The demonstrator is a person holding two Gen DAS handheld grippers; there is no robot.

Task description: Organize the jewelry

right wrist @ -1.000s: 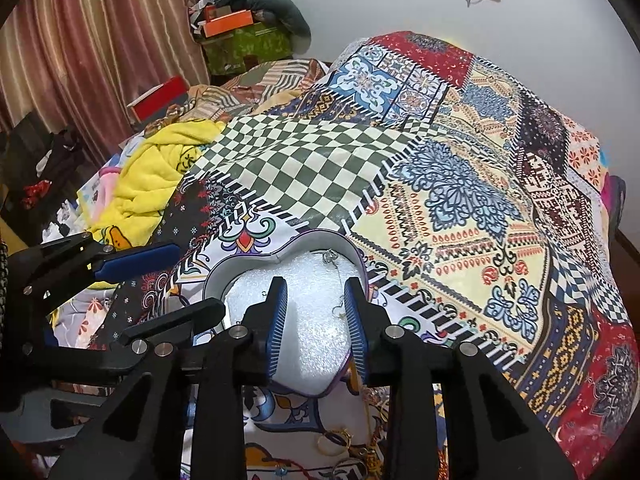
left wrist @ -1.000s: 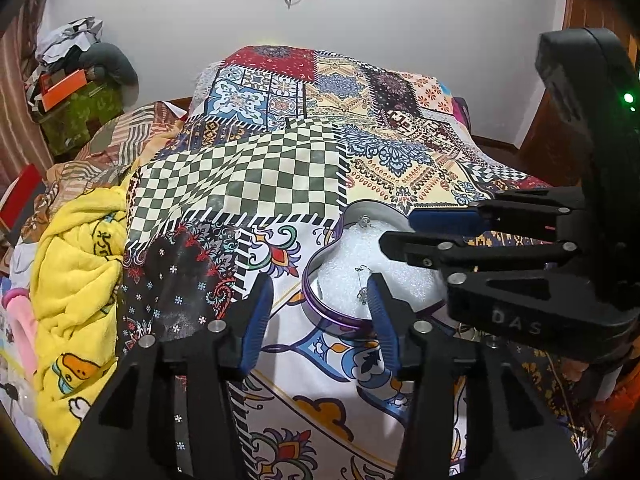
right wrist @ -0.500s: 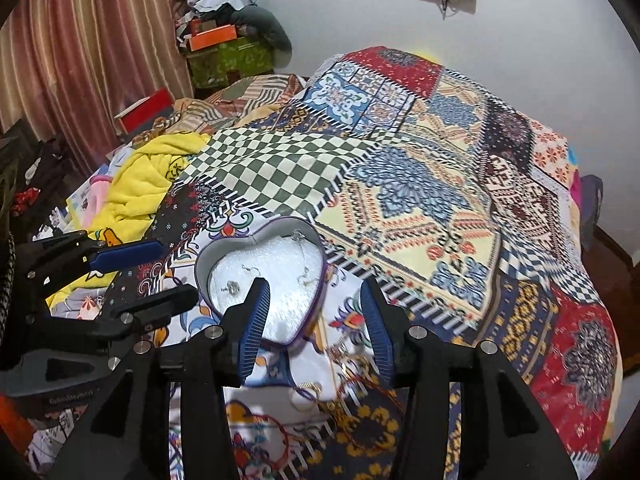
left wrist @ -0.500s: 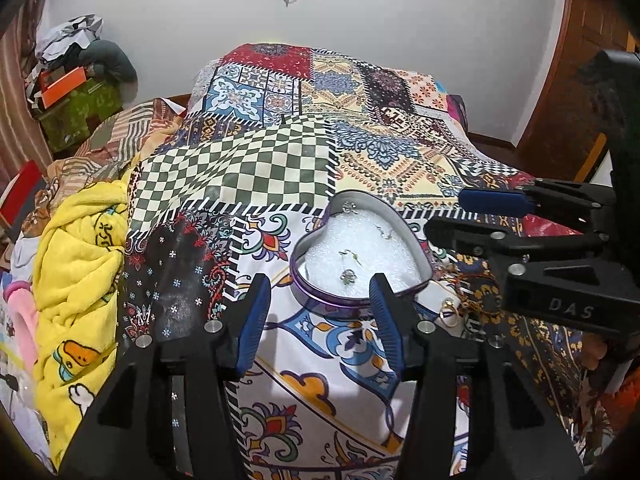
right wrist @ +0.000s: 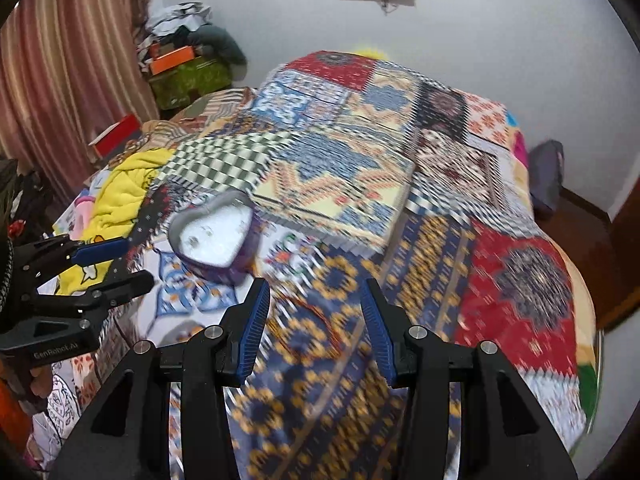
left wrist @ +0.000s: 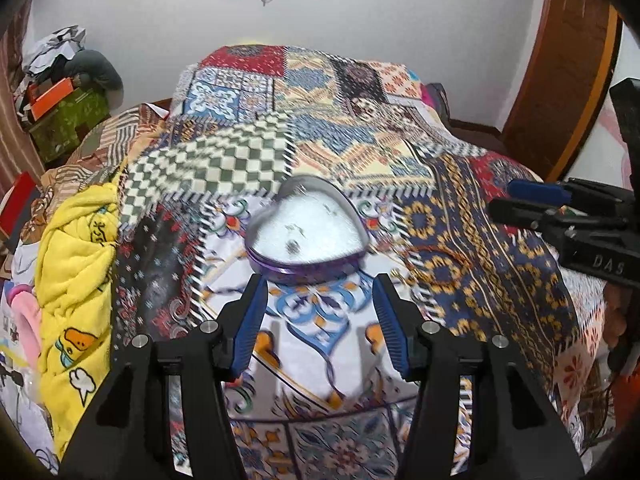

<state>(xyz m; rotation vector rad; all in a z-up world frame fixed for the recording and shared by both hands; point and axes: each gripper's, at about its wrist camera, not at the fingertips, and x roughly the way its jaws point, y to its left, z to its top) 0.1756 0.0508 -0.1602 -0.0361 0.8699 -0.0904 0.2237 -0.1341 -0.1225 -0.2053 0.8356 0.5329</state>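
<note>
A heart-shaped tin with a purple rim and white lining sits on the patchwork bedspread. A few small jewelry pieces lie inside it, blurred. My left gripper hovers just in front of the tin, open and holding nothing. My right gripper is open and holding nothing over the blue-and-yellow patch to the right of the tin. A thin reddish loop lies blurred on the cloth below it. Each gripper shows in the other's view: the right gripper, the left gripper.
A yellow cartoon blanket is bunched at the bed's left edge. Boxes and bags pile up in the far left corner by a striped curtain. A wooden door stands at the right. The bed drops away at the right edge.
Both grippers have drawn back from the tin, which now looks smaller and farther. The right gripper's jaws have widened and it has swung right, off the tin.
</note>
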